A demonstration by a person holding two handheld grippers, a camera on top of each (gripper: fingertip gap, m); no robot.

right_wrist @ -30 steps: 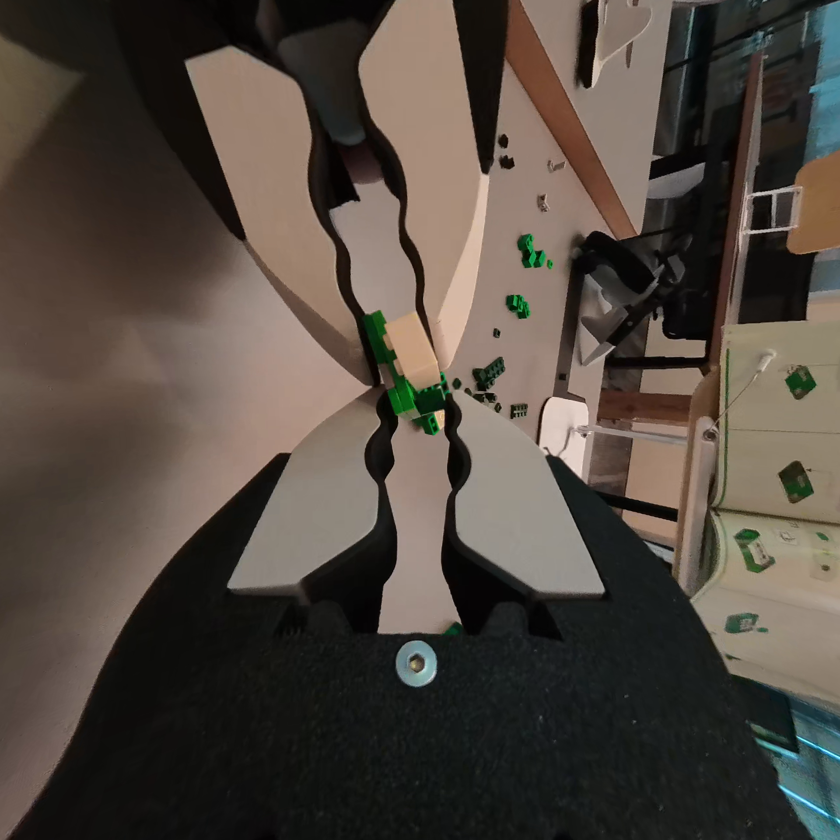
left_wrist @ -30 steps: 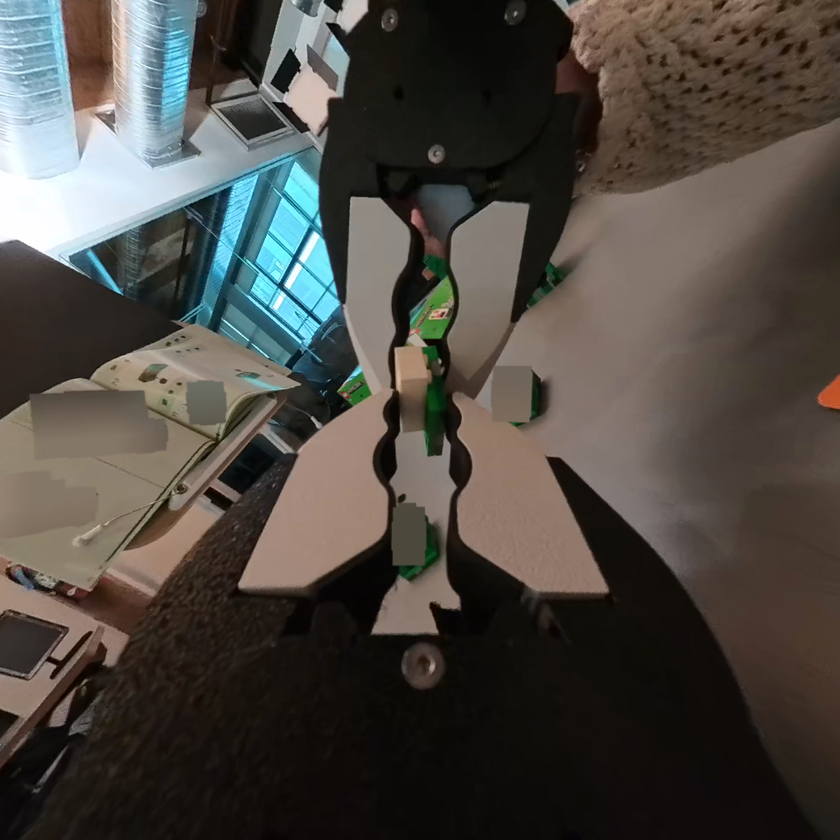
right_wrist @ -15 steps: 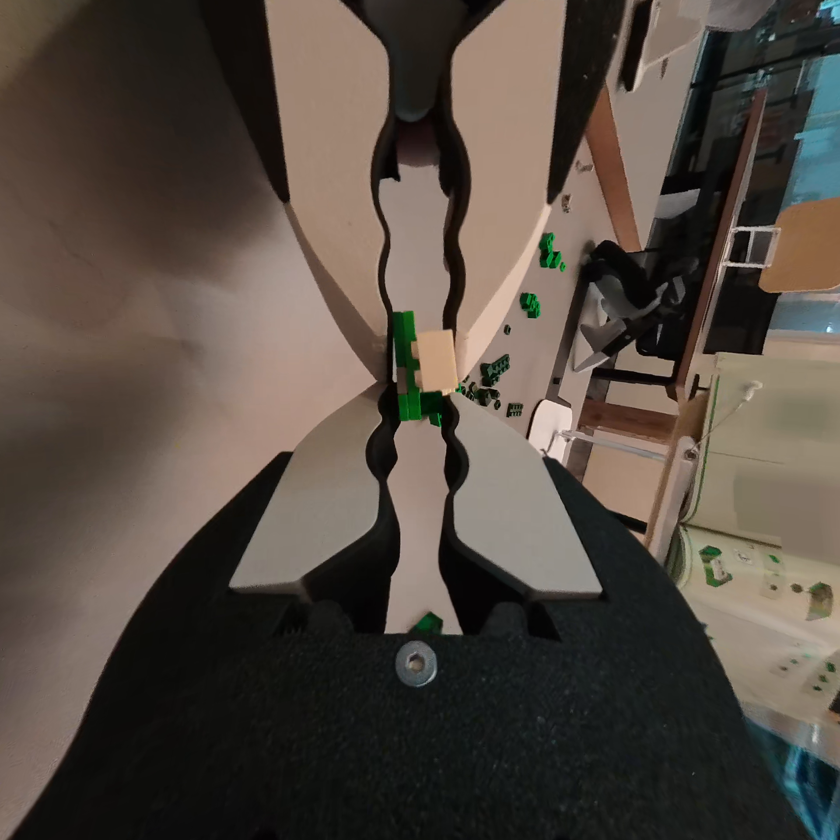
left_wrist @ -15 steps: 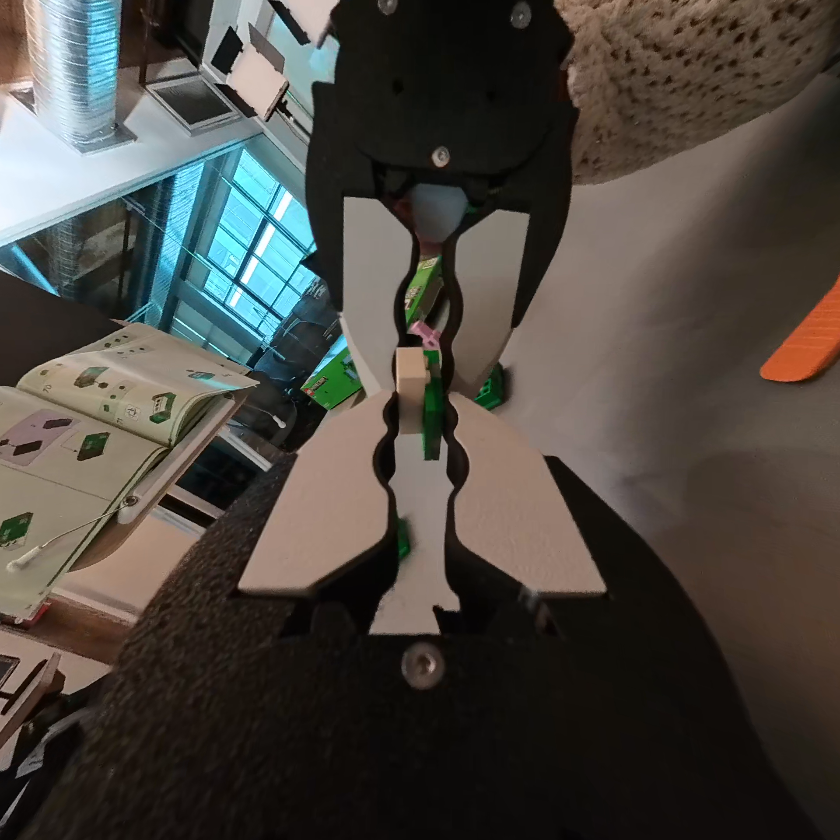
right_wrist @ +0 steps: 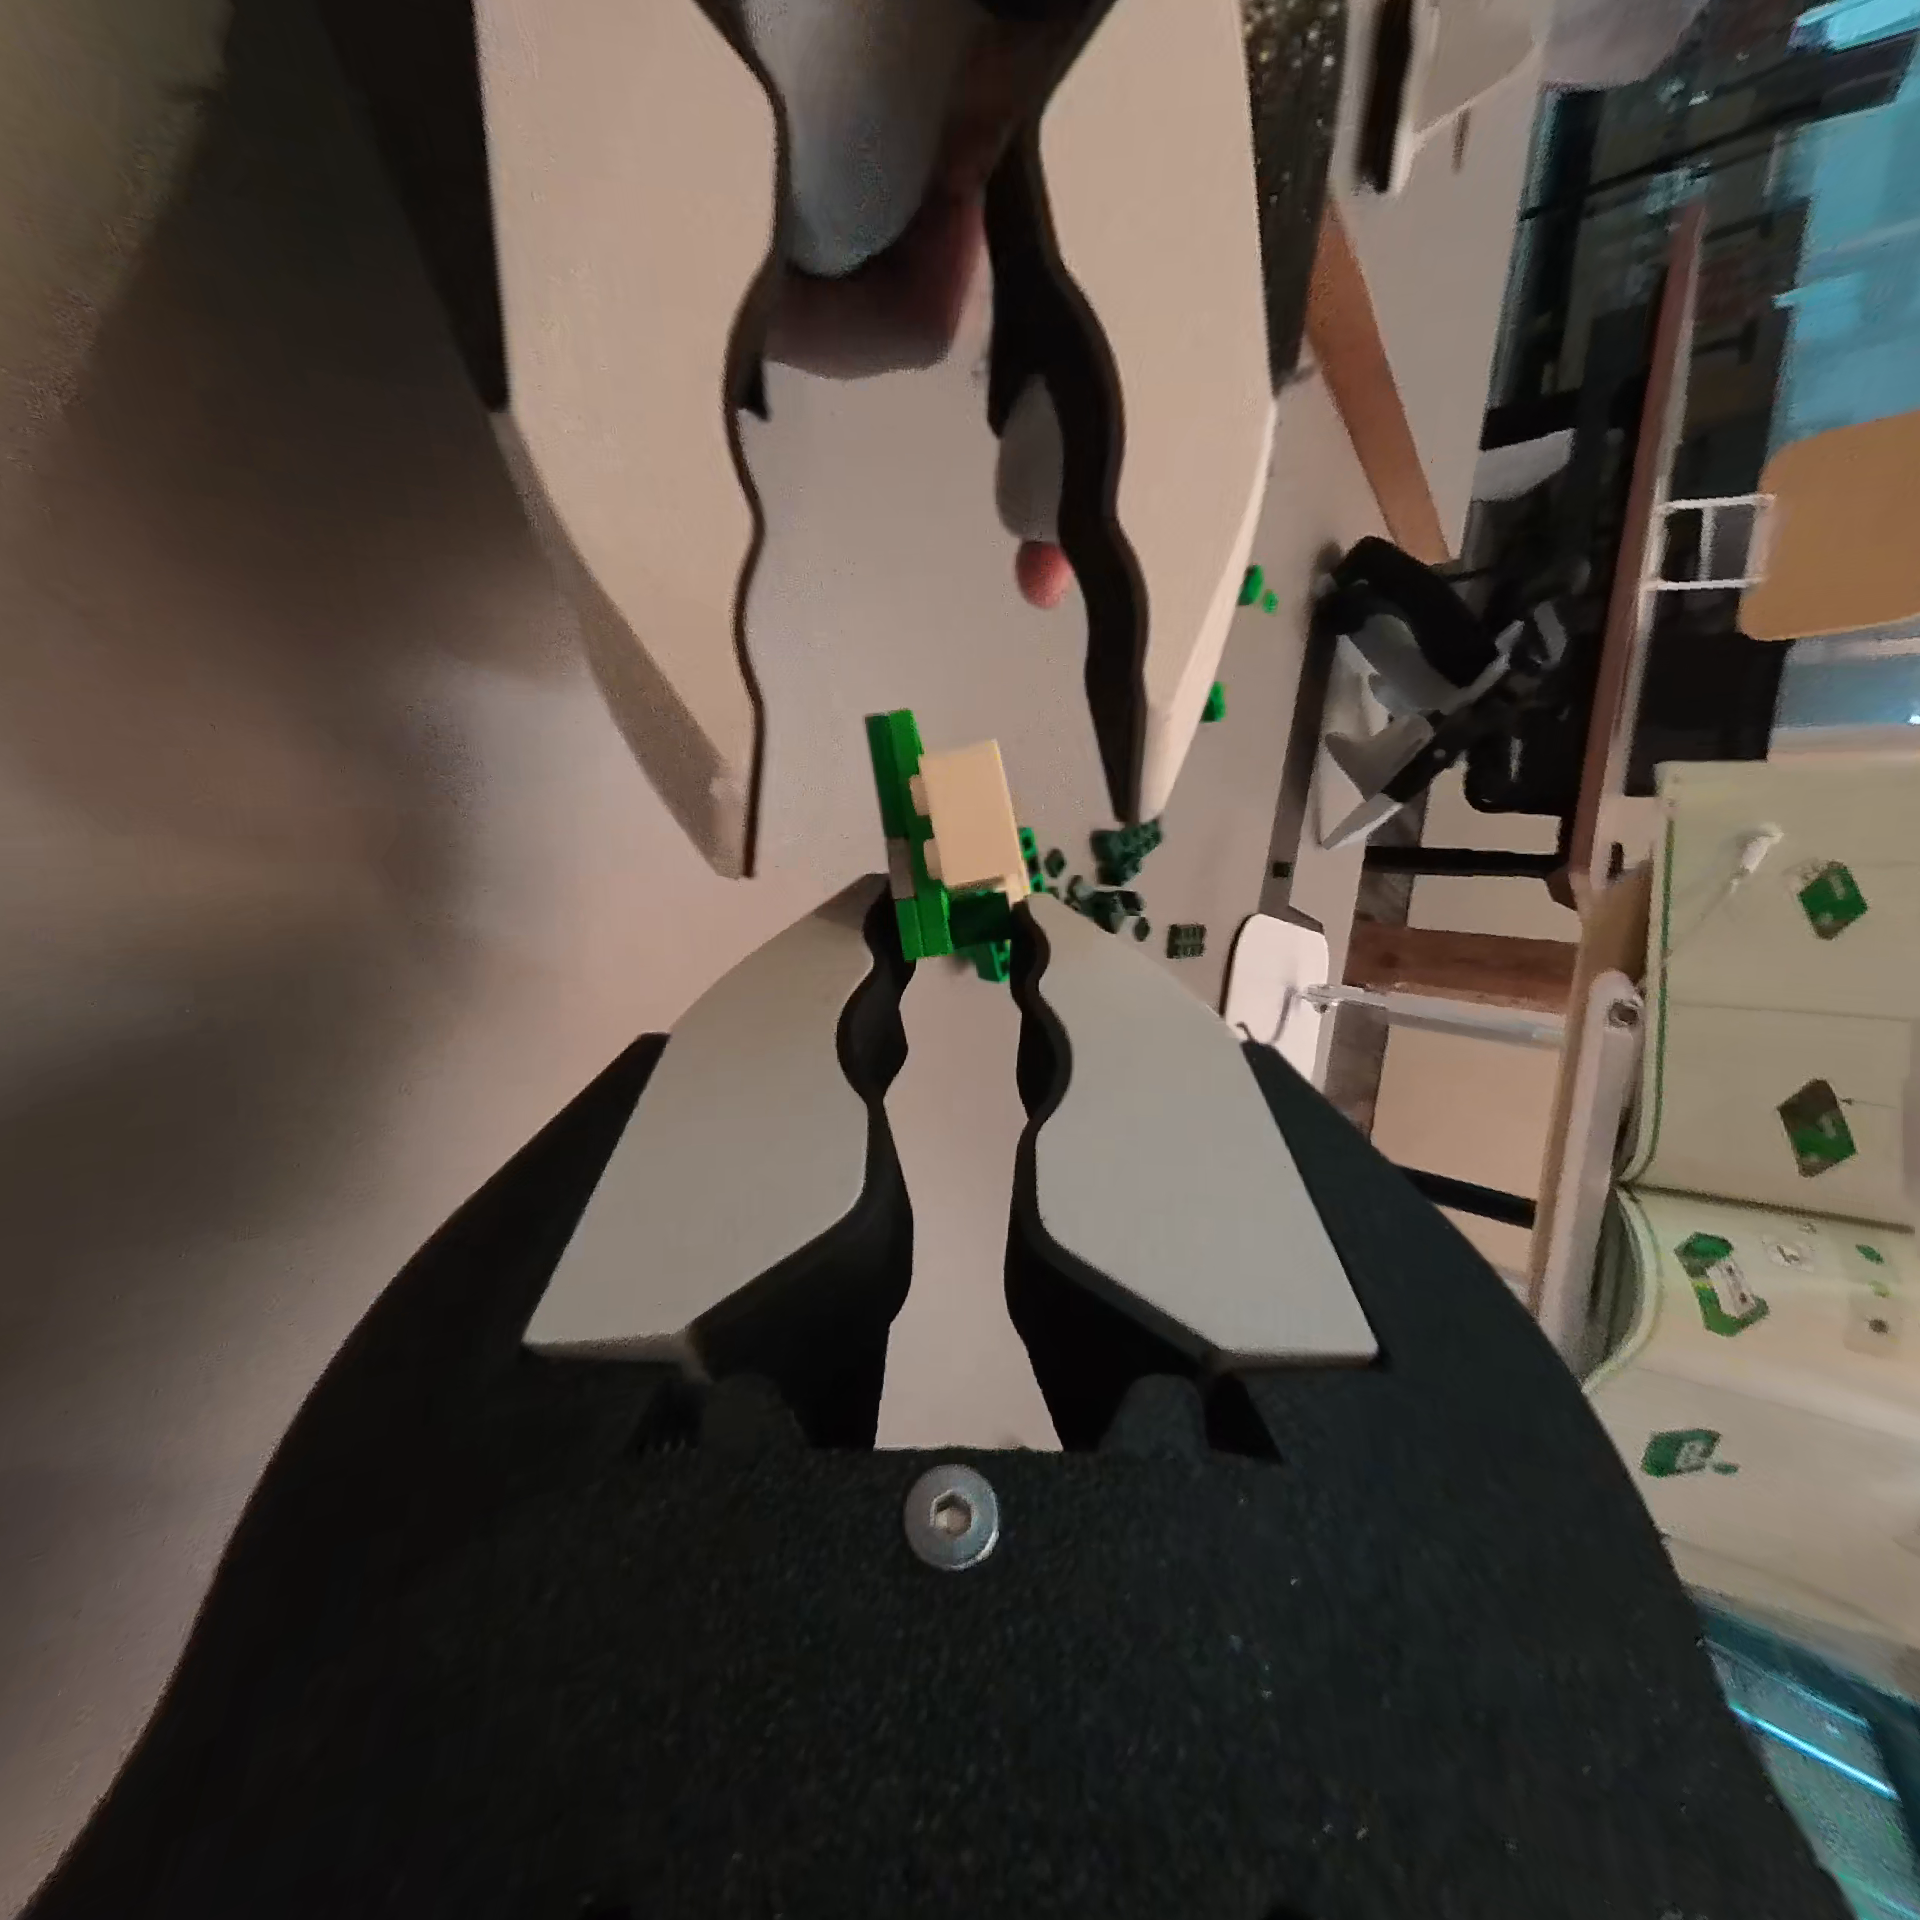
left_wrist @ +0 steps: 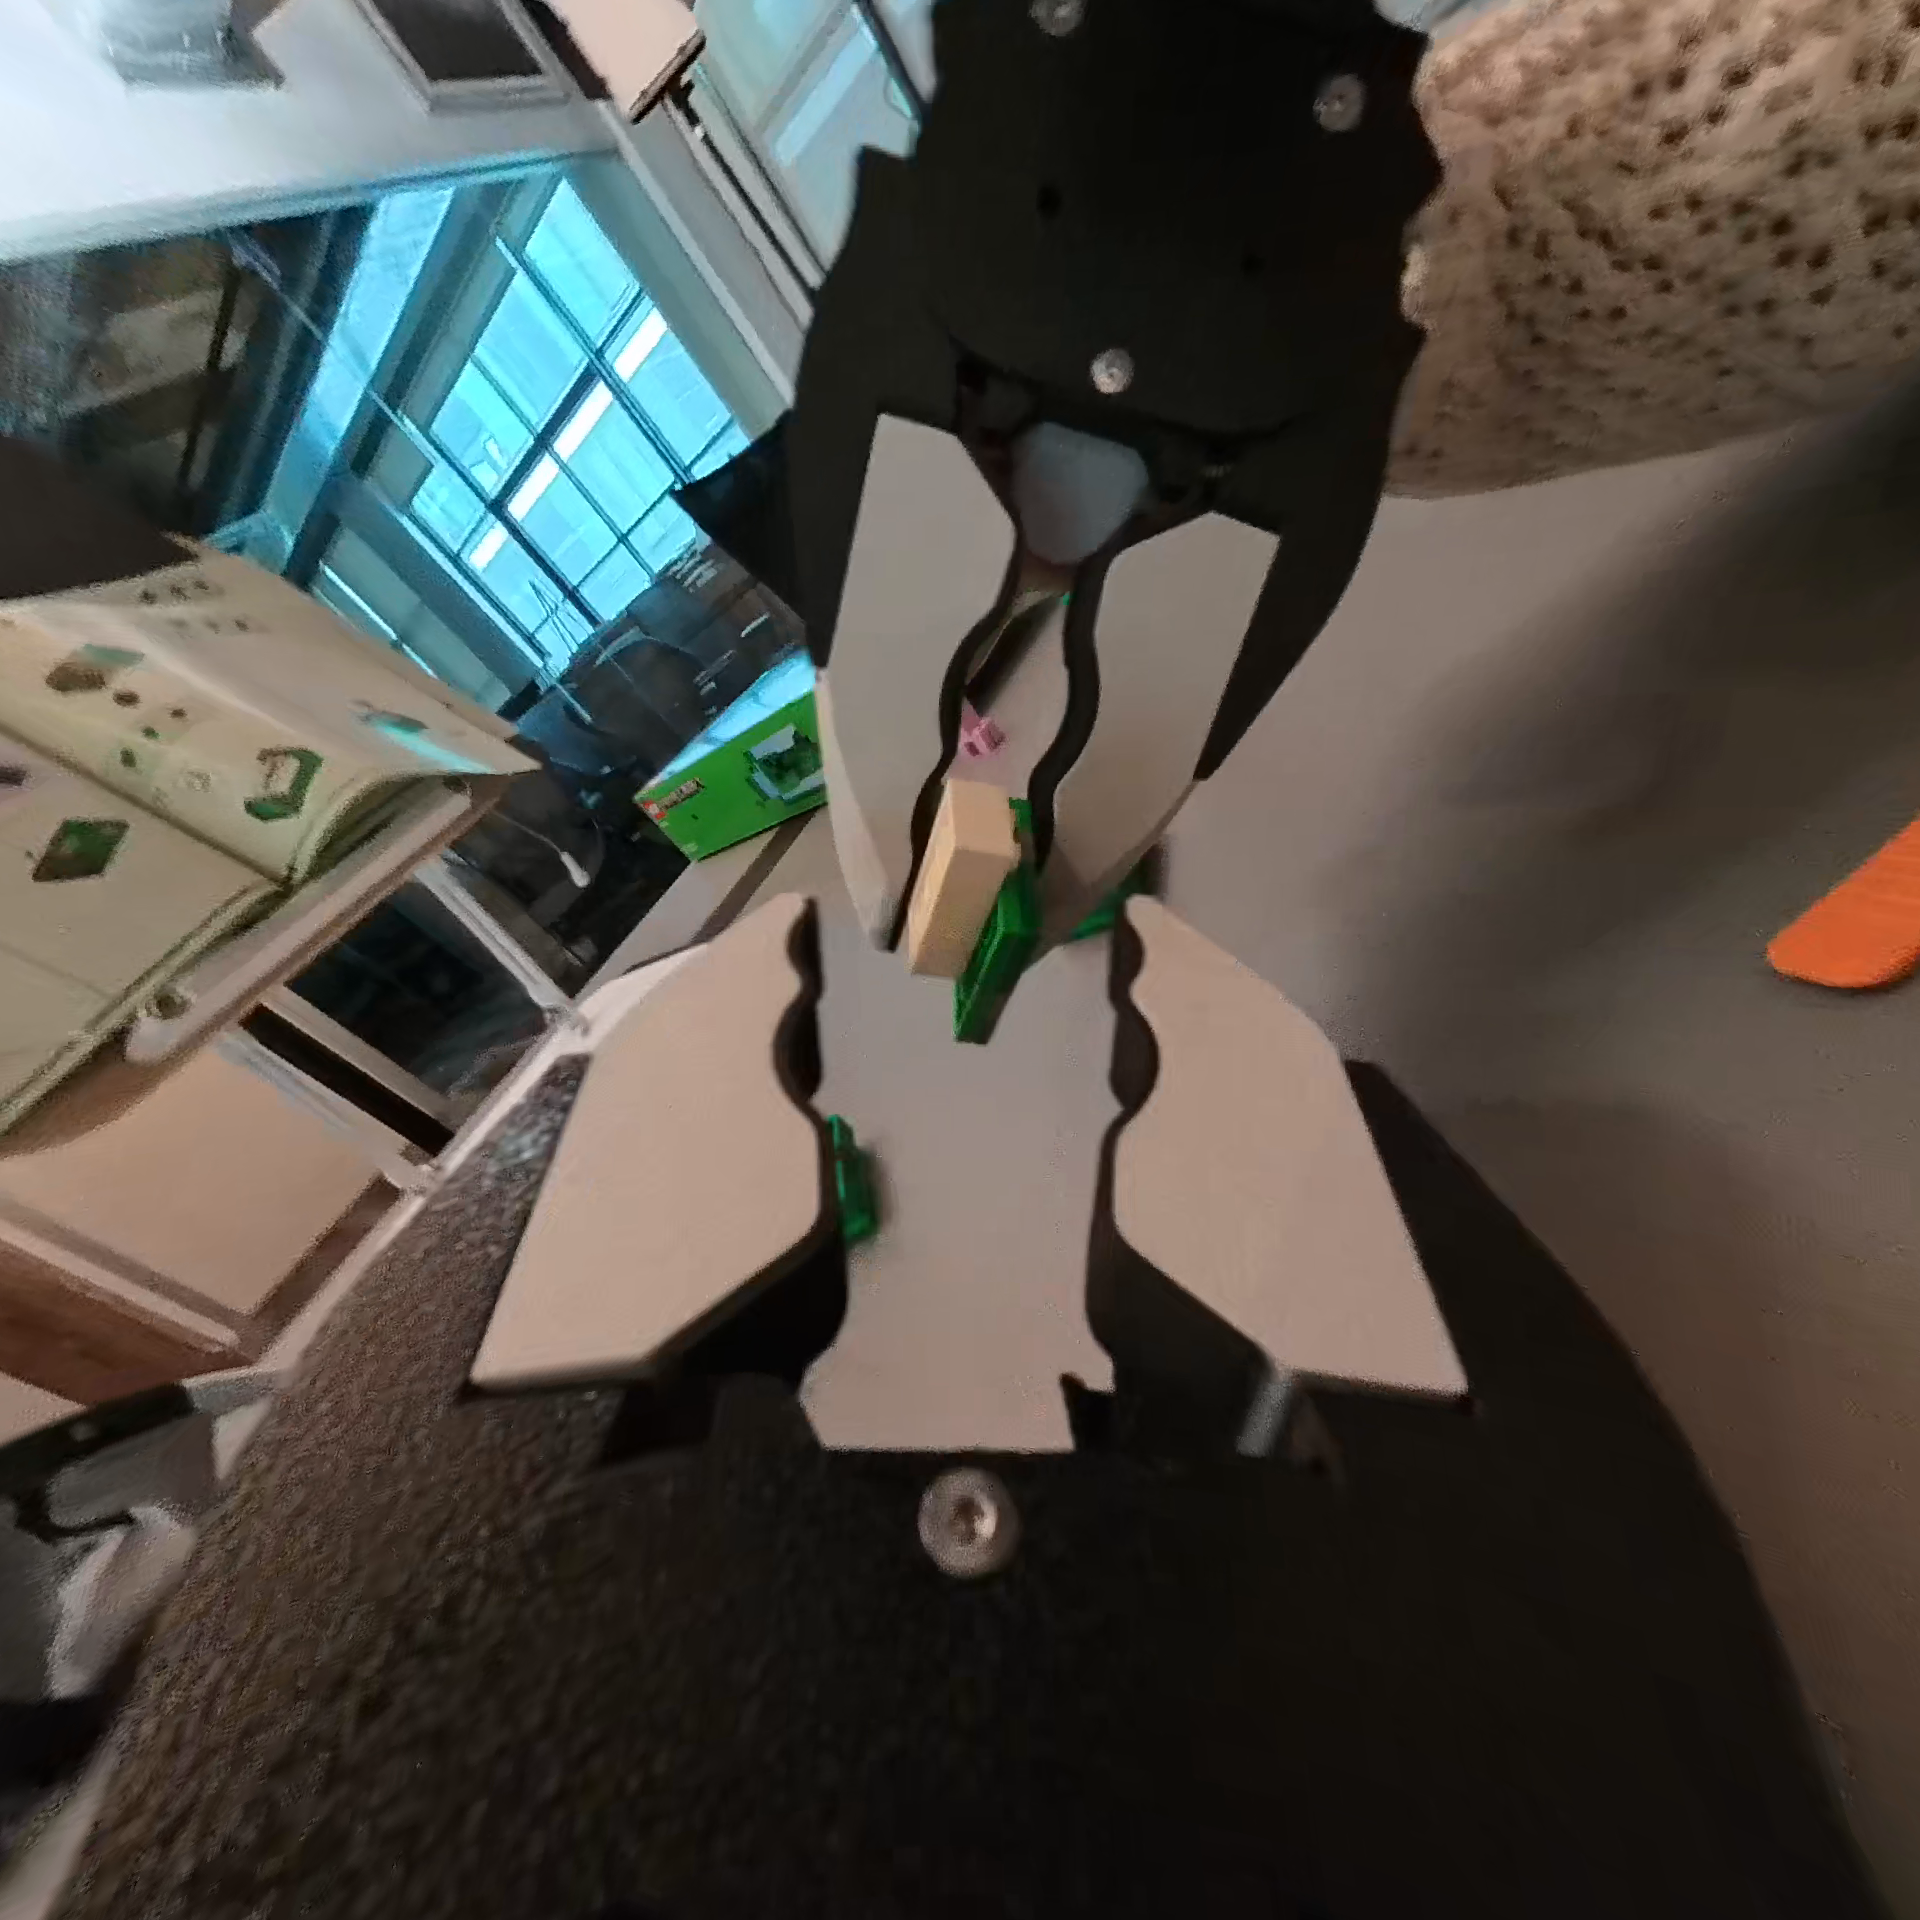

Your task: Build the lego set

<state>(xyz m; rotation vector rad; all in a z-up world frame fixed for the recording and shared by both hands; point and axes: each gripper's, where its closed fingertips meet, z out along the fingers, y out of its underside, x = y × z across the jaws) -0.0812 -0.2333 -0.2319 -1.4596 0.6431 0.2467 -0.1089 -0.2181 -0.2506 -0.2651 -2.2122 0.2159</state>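
The grey table runs under everything, with the instruction booklet propped open on a stand off to one side and a green box lying beyond it; an orange strip lies at the far edge of the table.

The two tools meet nose to nose above the table. The right gripper has its tips pinched on the lower green end of the small lego assembly, a green plate with a tan brick stuck to its side; the left gripper stands with its jaws spread apart, gripping nothing, the assembly sitting just beyond its tips. A loose green piece lies on the table below; more dark green bricks are scattered further off.

To my eye the step is a seat-and-check; I'd keep the right tool's pinch low on the green plate so the tan brick stays free, hold it steady, and bring the left tips square onto the tan brick's flat faces before squeezing; a skewed squeeze could pop it off.
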